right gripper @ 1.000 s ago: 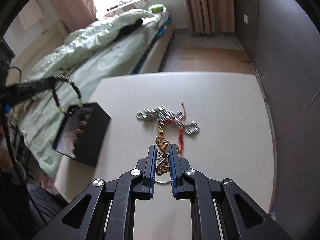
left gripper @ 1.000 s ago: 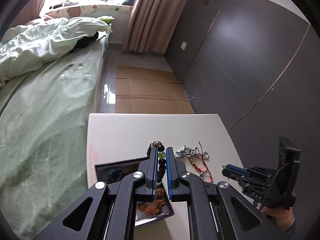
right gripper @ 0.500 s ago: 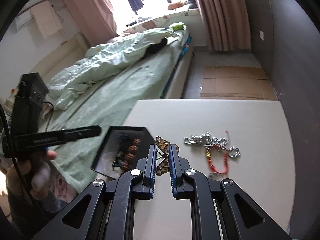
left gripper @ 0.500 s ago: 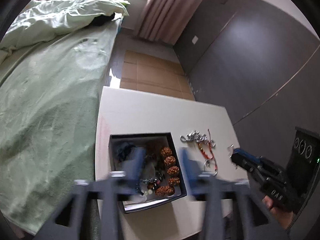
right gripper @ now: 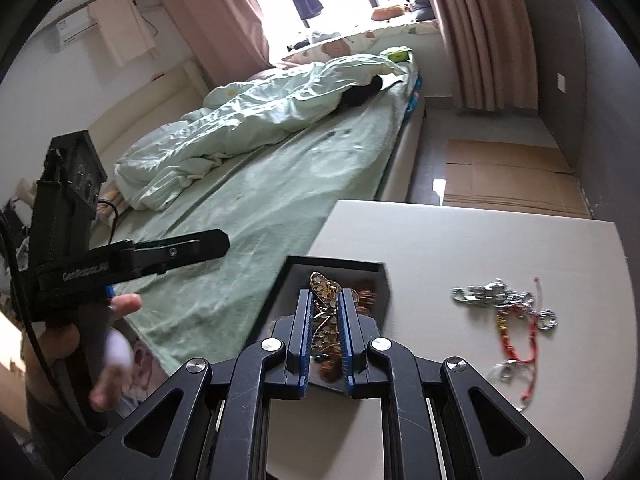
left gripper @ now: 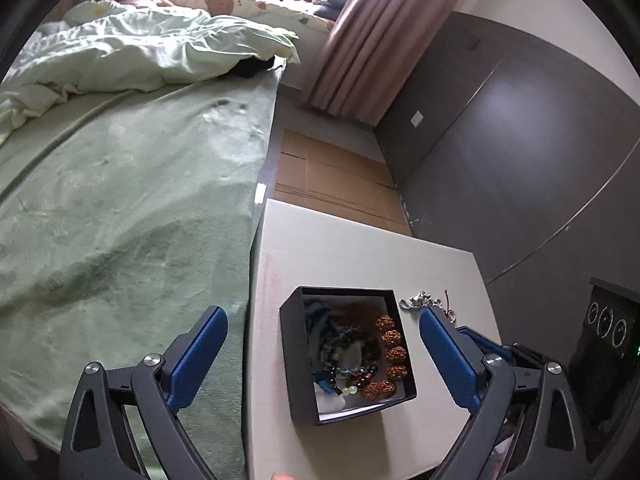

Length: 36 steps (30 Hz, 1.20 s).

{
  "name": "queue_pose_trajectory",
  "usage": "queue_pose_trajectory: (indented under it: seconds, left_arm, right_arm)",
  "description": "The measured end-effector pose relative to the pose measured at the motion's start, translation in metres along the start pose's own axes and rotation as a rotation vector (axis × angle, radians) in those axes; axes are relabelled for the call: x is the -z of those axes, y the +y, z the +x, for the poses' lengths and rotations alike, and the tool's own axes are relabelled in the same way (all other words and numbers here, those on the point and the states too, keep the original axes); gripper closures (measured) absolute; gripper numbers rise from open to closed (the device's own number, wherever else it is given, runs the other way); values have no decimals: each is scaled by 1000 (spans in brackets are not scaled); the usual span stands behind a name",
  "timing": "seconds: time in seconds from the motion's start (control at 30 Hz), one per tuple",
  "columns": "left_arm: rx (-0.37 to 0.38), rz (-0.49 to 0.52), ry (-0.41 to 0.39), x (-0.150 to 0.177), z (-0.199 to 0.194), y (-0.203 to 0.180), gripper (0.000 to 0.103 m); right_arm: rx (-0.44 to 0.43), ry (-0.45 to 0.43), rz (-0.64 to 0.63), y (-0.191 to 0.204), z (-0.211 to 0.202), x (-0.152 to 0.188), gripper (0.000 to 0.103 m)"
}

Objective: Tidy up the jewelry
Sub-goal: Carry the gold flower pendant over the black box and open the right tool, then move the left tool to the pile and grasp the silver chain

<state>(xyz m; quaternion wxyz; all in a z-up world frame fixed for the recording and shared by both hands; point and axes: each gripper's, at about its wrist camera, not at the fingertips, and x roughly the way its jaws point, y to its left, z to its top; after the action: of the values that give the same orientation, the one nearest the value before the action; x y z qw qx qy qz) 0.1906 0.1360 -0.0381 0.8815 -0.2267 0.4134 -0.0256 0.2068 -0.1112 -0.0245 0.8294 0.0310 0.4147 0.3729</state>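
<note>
A black open box [left gripper: 297, 360] stands on the white table [left gripper: 340, 248]. In it lie a dark bead bracelet with pale green beads [left gripper: 354, 376] and a string of bumpy brown beads [left gripper: 394, 354]. My left gripper [left gripper: 322, 316] hovers above the box, its jaws opening wide with nothing pressed between them. My right gripper [right gripper: 326, 298] is shut on a gold butterfly brooch [right gripper: 320, 282], held over the box [right gripper: 340, 266]. A silver chain [right gripper: 486, 294] and a red cord bracelet [right gripper: 516, 340] lie on the table to the right.
A bed with a green blanket [left gripper: 120, 220] runs along the table's left edge. Flattened cardboard [left gripper: 332, 184] covers the floor beyond the table. A dark panelled wall [left gripper: 520, 160] stands on the right. A hand [right gripper: 108, 344] holds the left tool at the left.
My left gripper opened and the bead bracelet now lies in the box. My right gripper lifted the butterfly brooch off the table and carried it left, over the box.
</note>
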Motion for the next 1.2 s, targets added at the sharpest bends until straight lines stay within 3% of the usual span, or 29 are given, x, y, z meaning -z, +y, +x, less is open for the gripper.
queue_pose_trajectory:
  seconds: [0.37, 0.4, 0.47, 0.53, 0.9, 1.03, 1.2]
  left_arm:
    - [-10, -22, -75, -3, -9, 6, 6]
    - [-12, -22, -82, -4, -10, 6, 6]
    - [-11, -22, -88, -4, -11, 6, 6]
    - [-9, -13, -94, -4, -11, 3, 6]
    - [2, 89, -94, 2, -4, -28, 6]
    - [4, 131, -95, 6, -2, -43, 6]
    - [30, 184, -79, 8, 4, -63, 6]
  right_arm:
    - [-33, 15, -2, 23, 32, -4, 89]
    - [-34, 31, 0, 24, 35, -4, 84]
    - [-43, 59, 20, 21, 38, -4, 39]
    - [-18, 35, 35, 16, 32, -4, 27]
    - [69, -20, 87, -24, -10, -1, 26]
    - [120, -28, 111, -43, -24, 1, 12]
    - [167, -48, 191, -76, -39, 3, 5]
